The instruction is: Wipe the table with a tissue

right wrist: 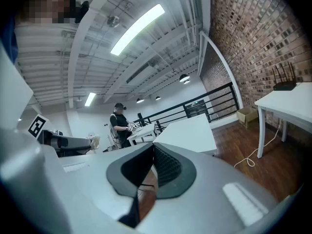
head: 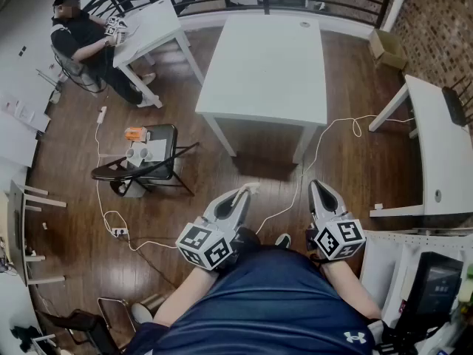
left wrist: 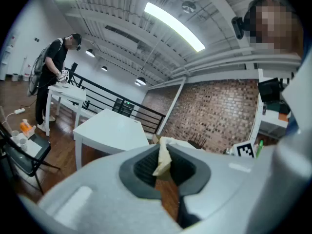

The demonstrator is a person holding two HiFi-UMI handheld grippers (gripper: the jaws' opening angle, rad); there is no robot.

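Head view has both grippers held out over the wood floor (head: 66, 146), on the near side of the square white table (head: 266, 58) and well clear of it. The left gripper (head: 242, 195) has its jaws pinched on a crumpled tissue (head: 252, 188) that pokes out past the tips, and the left gripper view shows it wedged right between the pads. The right gripper (head: 318, 186) is closed up too, jaws together with nothing in them.

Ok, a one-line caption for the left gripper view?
Facing the white table, a tissue pinched in the left tongs; wiping not yet begun.
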